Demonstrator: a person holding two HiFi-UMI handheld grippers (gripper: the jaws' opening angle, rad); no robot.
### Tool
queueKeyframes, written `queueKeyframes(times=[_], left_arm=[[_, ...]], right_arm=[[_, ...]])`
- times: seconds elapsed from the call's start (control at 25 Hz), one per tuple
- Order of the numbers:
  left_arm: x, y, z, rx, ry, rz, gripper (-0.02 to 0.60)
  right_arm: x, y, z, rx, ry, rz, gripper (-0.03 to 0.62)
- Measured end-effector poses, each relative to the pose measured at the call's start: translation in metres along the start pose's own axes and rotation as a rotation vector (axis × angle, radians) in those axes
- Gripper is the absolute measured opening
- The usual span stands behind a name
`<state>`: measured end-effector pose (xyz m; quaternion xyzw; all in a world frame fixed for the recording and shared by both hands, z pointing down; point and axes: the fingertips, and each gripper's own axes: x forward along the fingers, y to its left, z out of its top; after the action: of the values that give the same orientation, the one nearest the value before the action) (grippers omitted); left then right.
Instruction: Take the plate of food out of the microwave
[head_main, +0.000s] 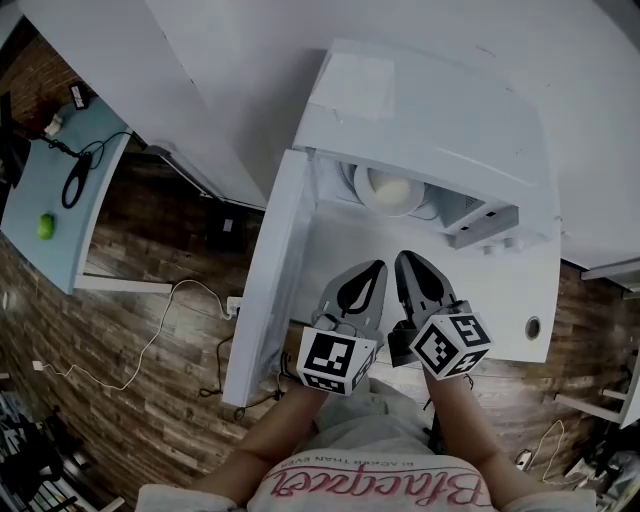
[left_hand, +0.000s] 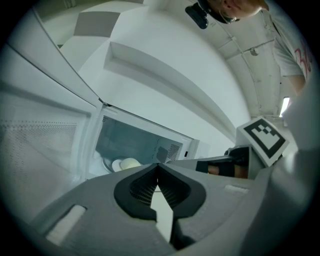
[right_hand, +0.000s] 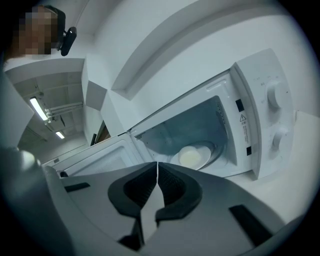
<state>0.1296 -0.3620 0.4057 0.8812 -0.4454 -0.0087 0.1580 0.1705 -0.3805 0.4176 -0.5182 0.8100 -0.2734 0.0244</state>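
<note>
At 6 o'clock in the head view, left gripper and right gripper sat side by side, jaws pressed together, nothing held. Plate of food lay at 12 o'clock inside the microwave, door open at 9. Judged step: approach. Next move: part the jaws, reach in, clamp the rim level.
</note>
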Motion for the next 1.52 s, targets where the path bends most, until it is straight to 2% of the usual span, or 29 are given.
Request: queueKeyframes(times=[0.36, 0.64, 0.88, 1.16, 1.24, 1.52], left_arm=[[0.007, 0.010, 0.007, 0.004, -0.014, 0.001, 0.006], [0.008, 0.012, -0.005, -0.001, -0.009, -0.001, 0.006], [0.018, 0.013, -0.003, 0.021, -0.025, 0.024, 0.006], [0.024, 0.018, -0.013, 0.032, 0.000, 0.074, 0.006], [0.026, 0.019, -0.014, 0.020, 0.008, 0.083, 0.006], [0.028, 0.020, -0.003, 0.016, -0.004, 0.105, 0.006]], right_arm=[[0.018, -0.025, 0.006, 0.155, -0.042, -0.049, 0.020], [0.031, -0.027, -0.005, 0.236, -0.048, -0.013, 0.126], [0.041, -0.042, -0.014, 0.319, -0.041, -0.012, 0.151], [0.061, -0.052, -0.026, 0.362, -0.028, 0.028, 0.166], [0.066, -0.057, -0.028, 0.388, -0.024, 0.010, 0.166], [0.083, -0.079, -0.040, 0.613, -0.032, -0.051, 0.167]])
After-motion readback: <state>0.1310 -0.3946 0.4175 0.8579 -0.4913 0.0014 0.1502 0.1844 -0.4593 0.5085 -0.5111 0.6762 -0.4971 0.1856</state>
